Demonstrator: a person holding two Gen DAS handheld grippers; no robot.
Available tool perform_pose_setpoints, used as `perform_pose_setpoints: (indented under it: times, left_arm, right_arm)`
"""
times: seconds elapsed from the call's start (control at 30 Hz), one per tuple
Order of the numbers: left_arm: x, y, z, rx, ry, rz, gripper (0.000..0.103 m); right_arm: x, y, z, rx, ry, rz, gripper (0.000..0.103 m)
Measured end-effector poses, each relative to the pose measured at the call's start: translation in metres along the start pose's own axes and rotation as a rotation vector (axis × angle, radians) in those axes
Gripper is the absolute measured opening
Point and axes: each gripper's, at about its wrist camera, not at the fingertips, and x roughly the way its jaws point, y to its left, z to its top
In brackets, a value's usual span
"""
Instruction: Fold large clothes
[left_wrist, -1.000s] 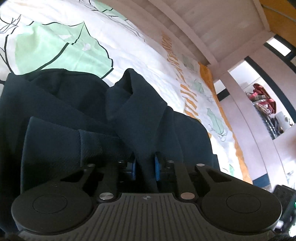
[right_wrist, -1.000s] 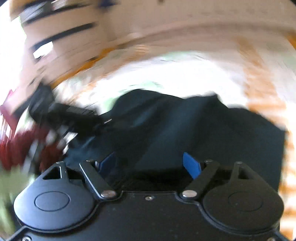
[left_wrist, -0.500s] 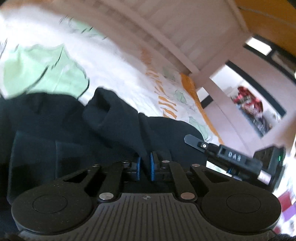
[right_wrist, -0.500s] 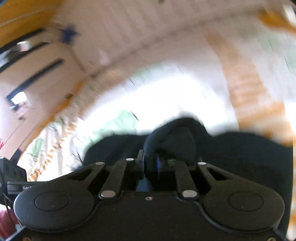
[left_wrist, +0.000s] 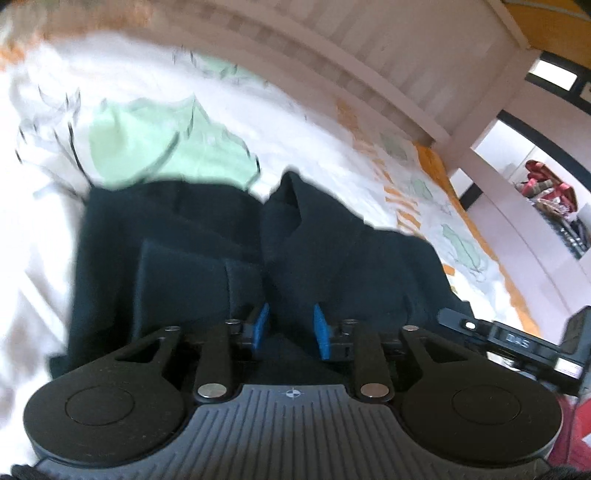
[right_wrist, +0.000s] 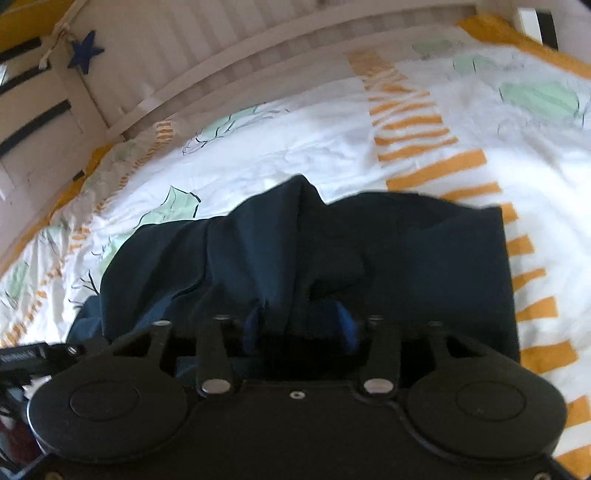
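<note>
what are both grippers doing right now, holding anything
Left gripper: opening, dark navy fabric garment between the fingers, no longer pinched.
Right gripper: opening, same garment bunched between its fingers.

Your left gripper tilts downward, its jaws opening with dark cloth between the blue pads. Your right gripper tilts down too, jaws opening, a cloth fold between them.

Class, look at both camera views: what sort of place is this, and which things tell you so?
Most likely a bedroom. A dark garment lies on a leaf-printed bedspread, a white slatted bed frame runs behind it, and shelves holding clutter stand nearby.
</note>
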Motion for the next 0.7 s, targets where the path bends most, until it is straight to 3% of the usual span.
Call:
perform_pose_setpoints:
  times: [0.1,0.13,0.23,0.33,0.47,0.57,0.7]
  left_arm:
    - [-0.013,-0.013,0.007,0.062,-0.075,0.045,0.068]
    - [-0.014,-0.018,0.009,0.084,-0.096,0.059,0.072]
    - [-0.010,-0.032,0.013,0.139,-0.122,0.111,0.072]
    - [0.001,-0.036,0.014,0.136,-0.131,0.155,0.073]
    - [0.024,-0.032,0.010,0.120,-0.072,0.197,0.073]
    - [0.038,-0.027,0.000,0.132,-0.029,0.238,0.073]
    - [0.043,-0.035,-0.015,0.211,-0.064,0.263,0.091]
  right_arm:
    - [-0.013,0.017,-0.002,-0.085,-0.083,-0.034,0.075]
    - [-0.017,0.024,-0.003,-0.121,-0.106,-0.051,0.084]
    - [-0.023,0.048,-0.008,-0.208,-0.170,-0.081,0.102]
    - [-0.018,0.072,-0.017,-0.303,-0.208,-0.130,0.102]
    - [0.011,0.095,-0.031,-0.428,-0.133,-0.246,0.102]
    - [0.034,0.088,-0.036,-0.385,-0.048,-0.212,0.102]
    - [0.037,0.069,-0.032,-0.282,-0.026,-0.141,0.103]
